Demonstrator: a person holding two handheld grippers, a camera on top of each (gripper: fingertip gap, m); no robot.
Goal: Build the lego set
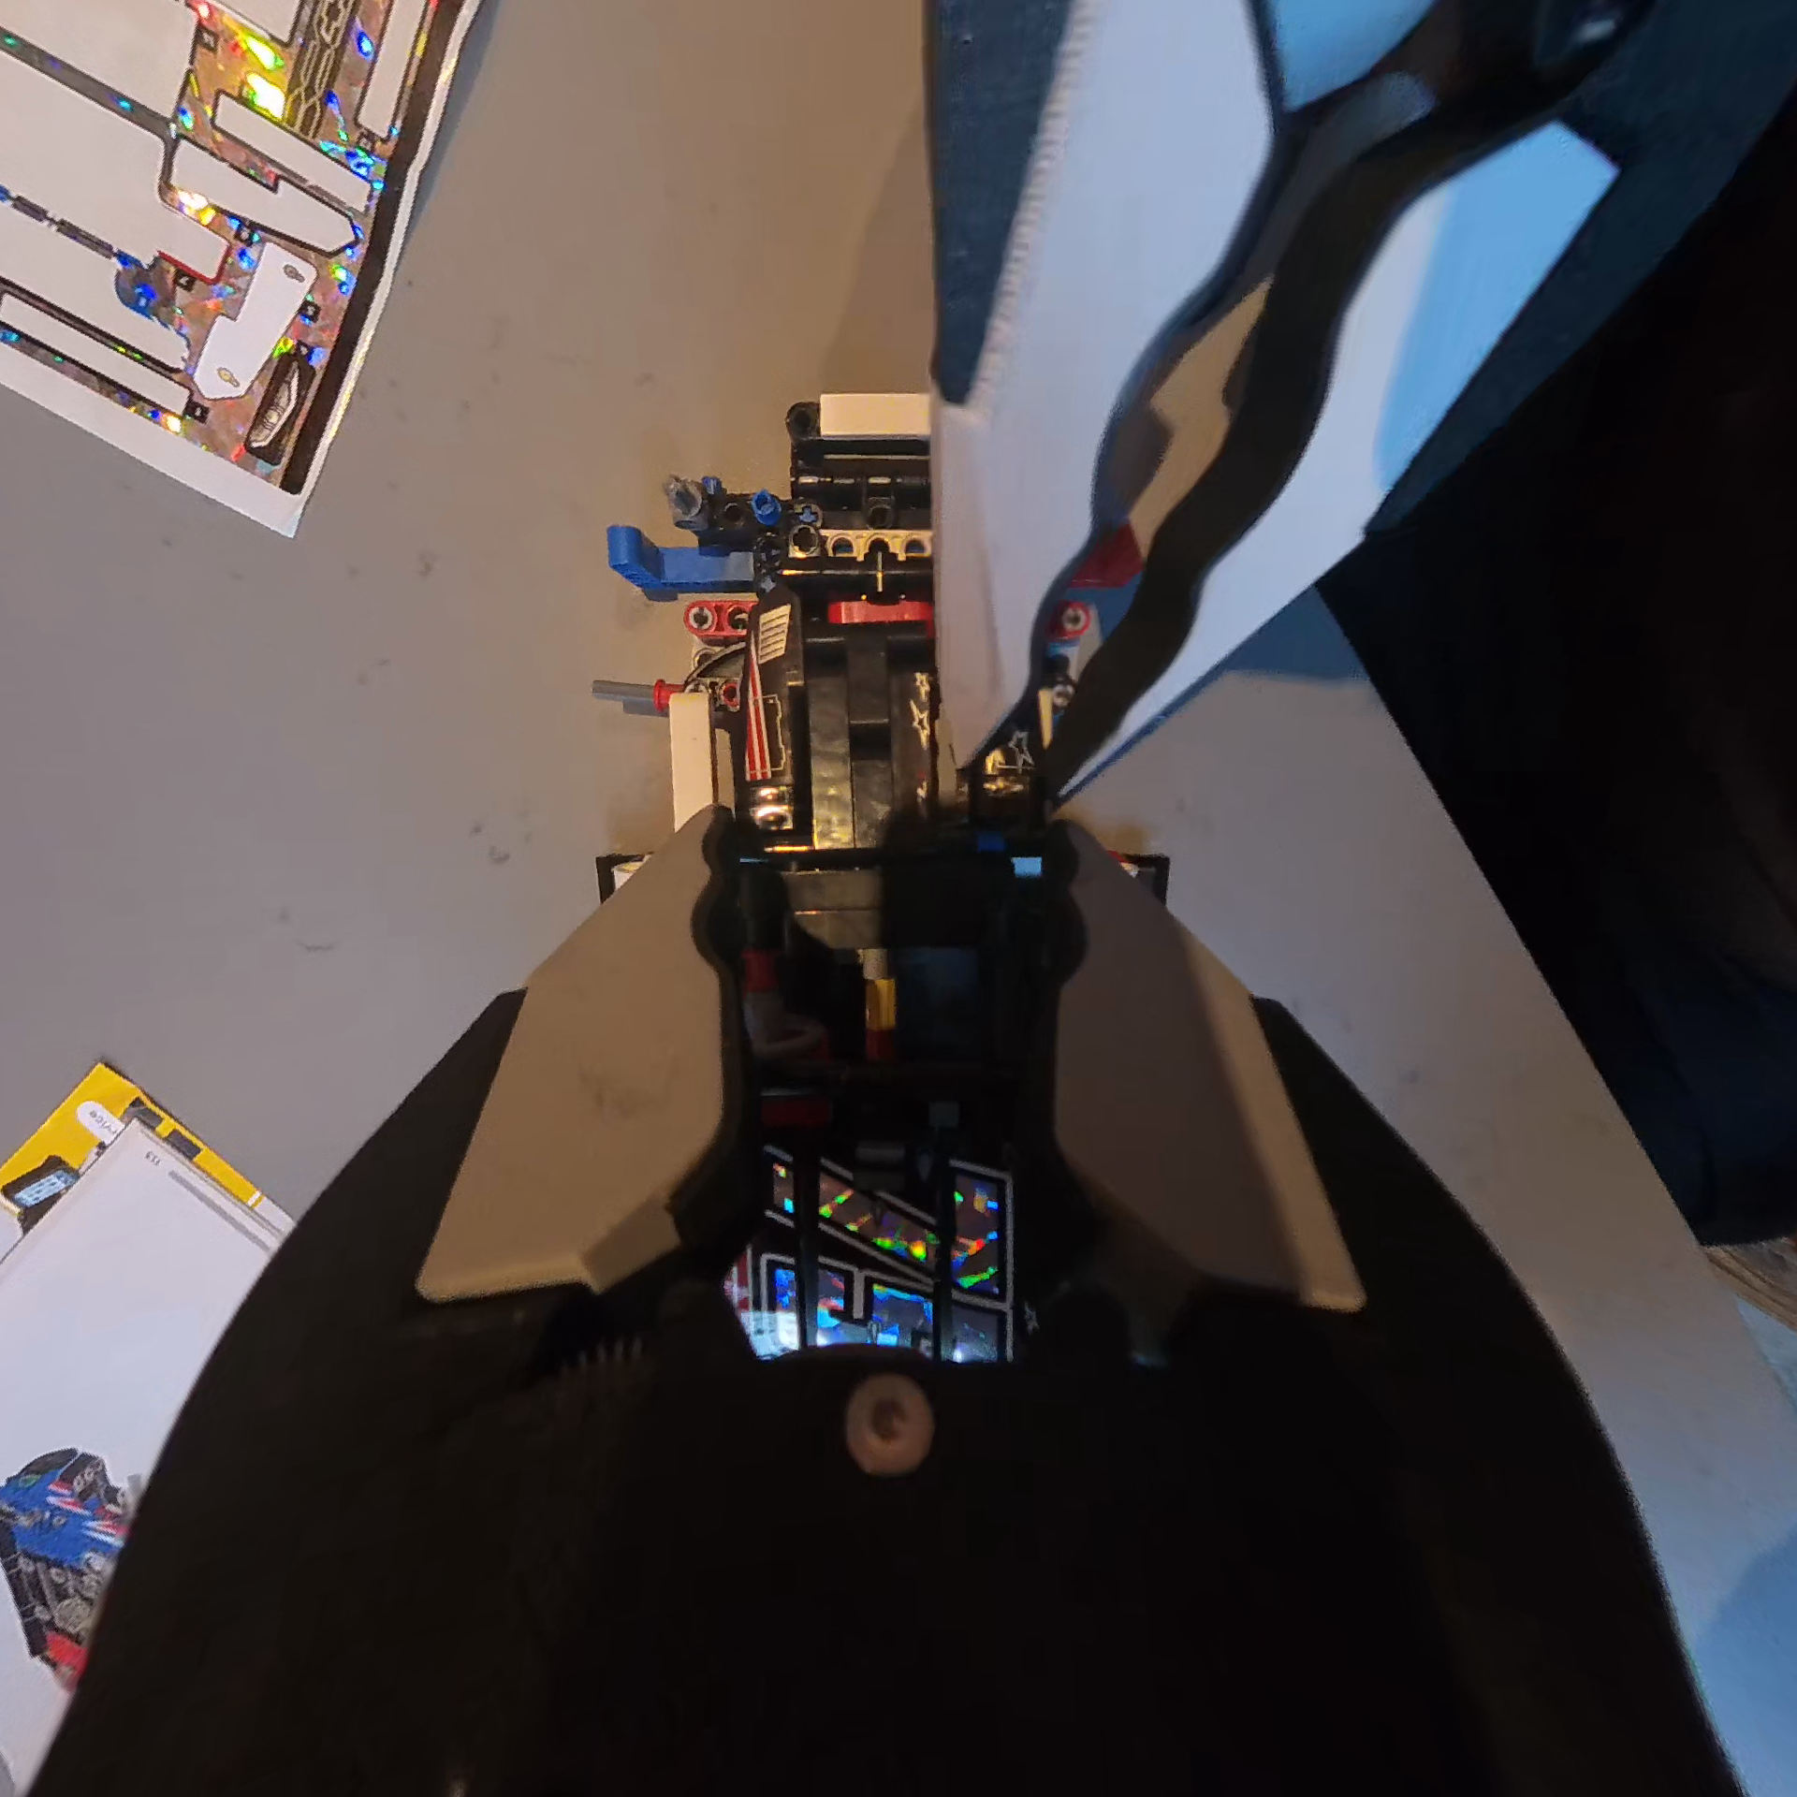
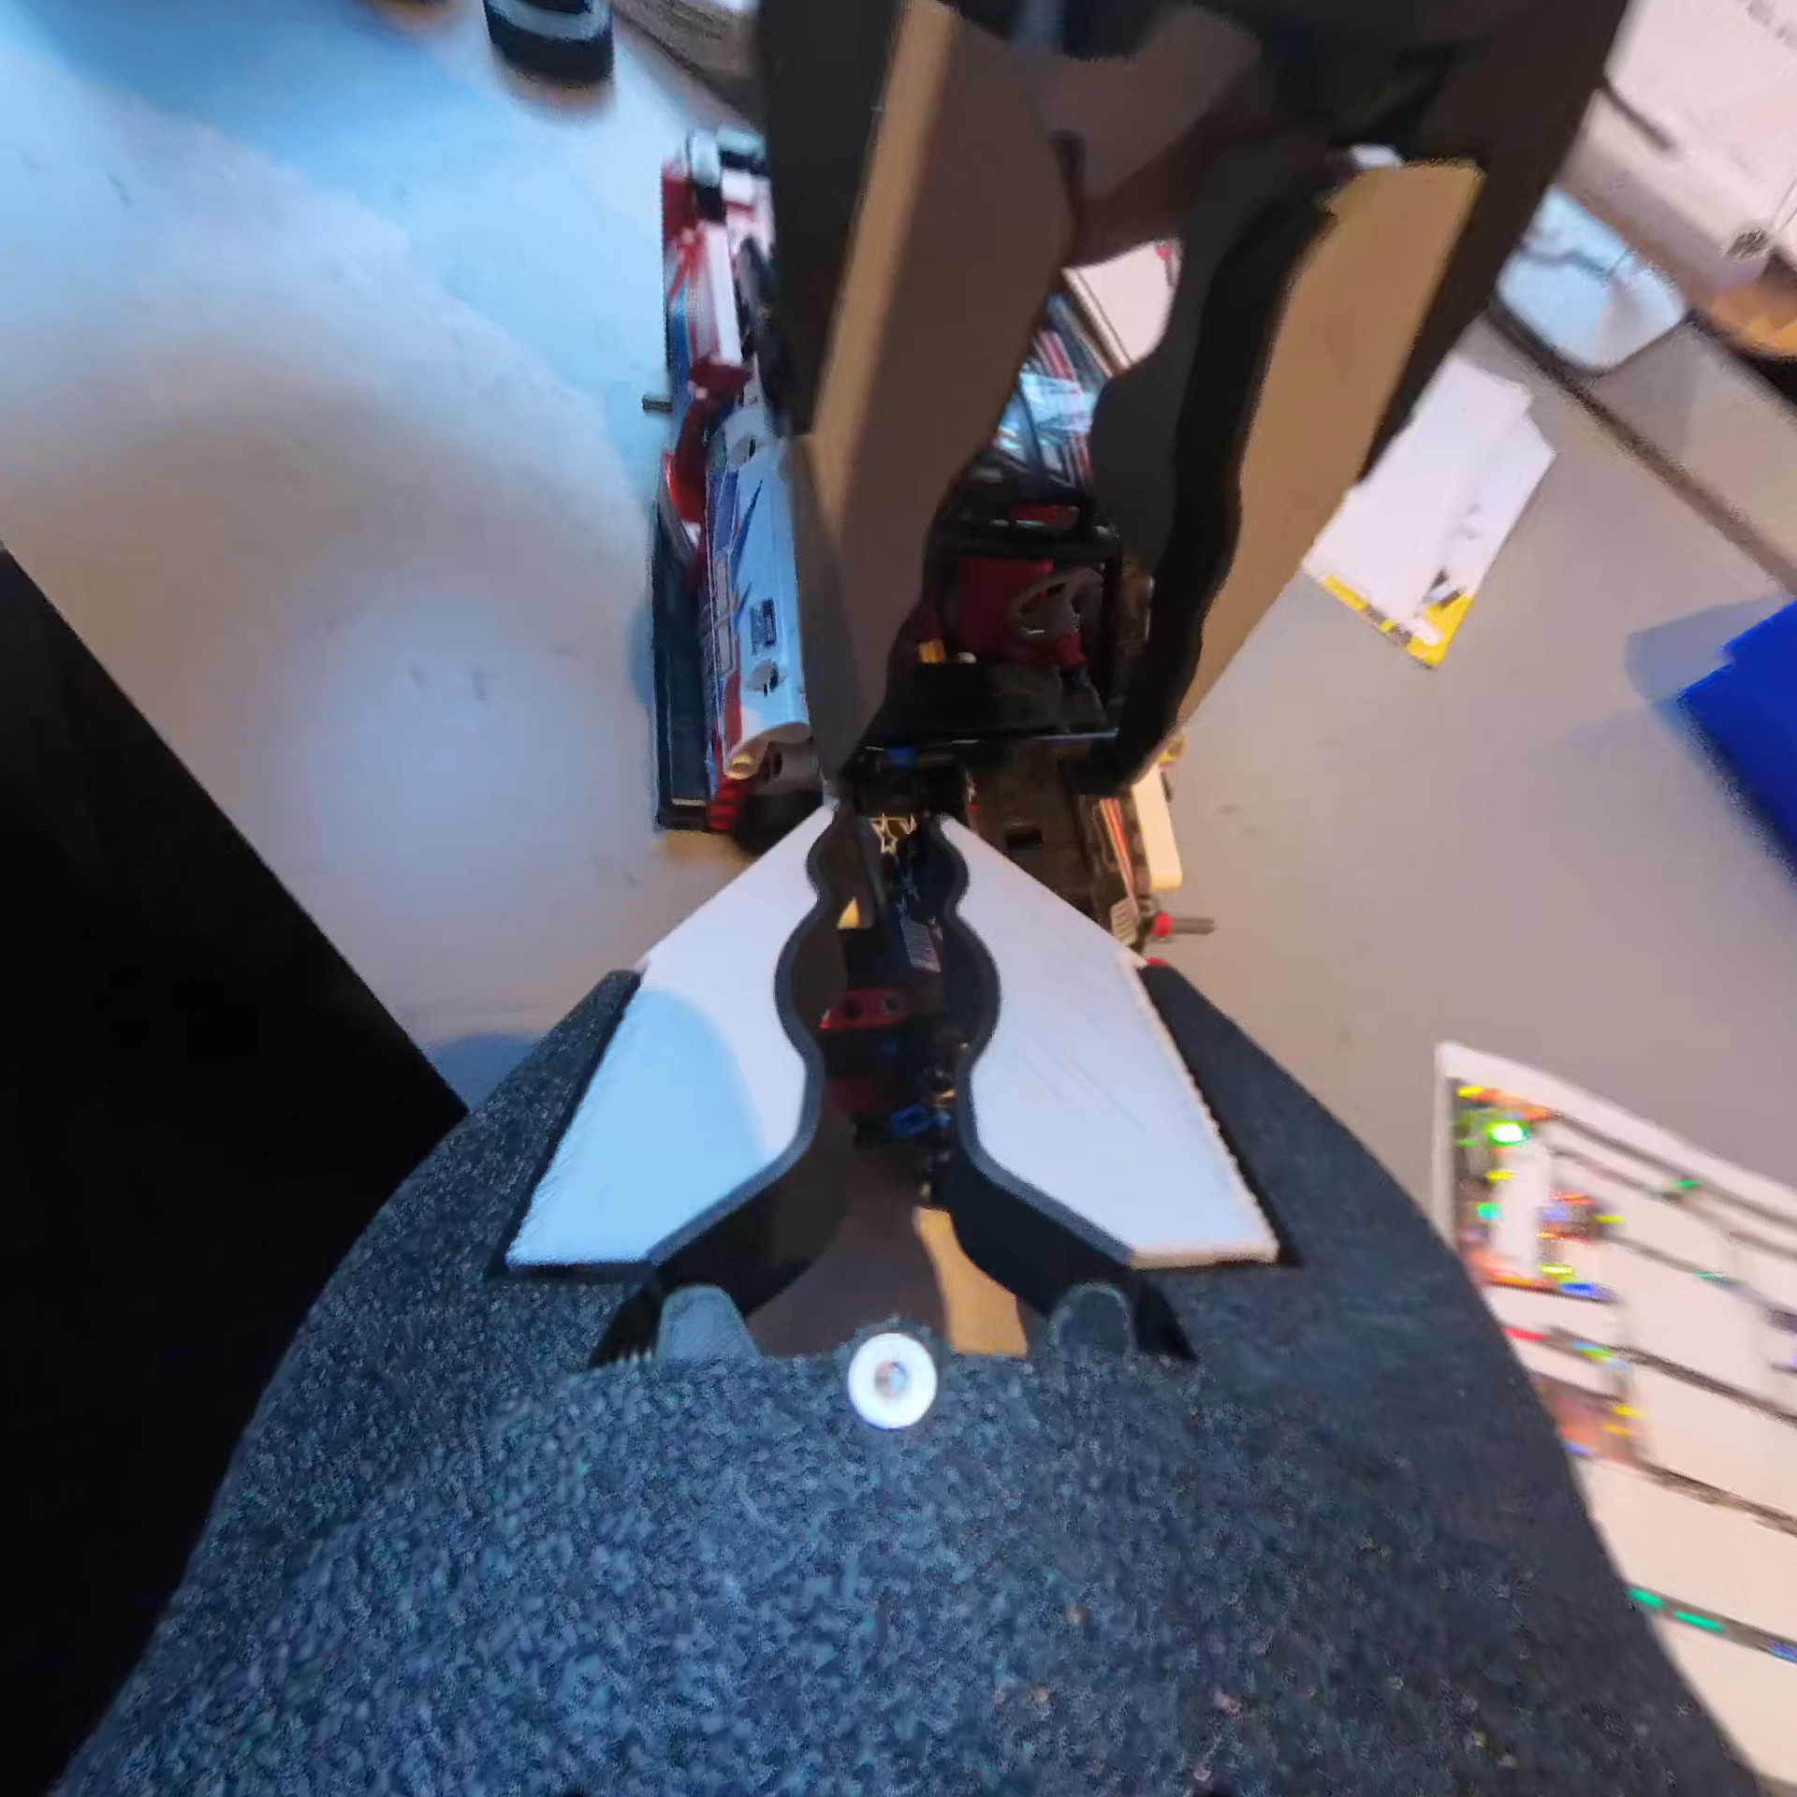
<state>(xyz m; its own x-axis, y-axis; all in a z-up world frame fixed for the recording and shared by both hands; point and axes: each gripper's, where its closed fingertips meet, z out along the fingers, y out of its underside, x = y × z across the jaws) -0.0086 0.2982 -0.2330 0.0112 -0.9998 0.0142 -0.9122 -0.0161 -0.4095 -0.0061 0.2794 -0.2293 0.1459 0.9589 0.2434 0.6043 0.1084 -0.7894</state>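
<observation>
The lego car model (image 1: 836,700) is black with red, white and blue parts and stands on the grey table. My left gripper (image 1: 890,846), with beige fingers, is shut across the model's black body. My right gripper (image 2: 885,827), with white fingers, is shut on a thin black starred part at the model's end. In the left wrist view it comes in from the upper right (image 1: 1011,768). In the right wrist view the left gripper (image 2: 982,758) reaches down from above over the model (image 2: 1031,622). A white, red and blue body section (image 2: 749,583) lies beside the model.
A holographic sticker sheet (image 1: 175,194) lies at the far left and shows in the right wrist view (image 2: 1604,1264). An instruction booklet (image 1: 117,1264) lies nearby (image 2: 1429,525). A blue object (image 2: 1750,700) sits at the right edge. The table edge (image 1: 1459,778) drops into dark space. The grippers are tip to tip, or close to it.
</observation>
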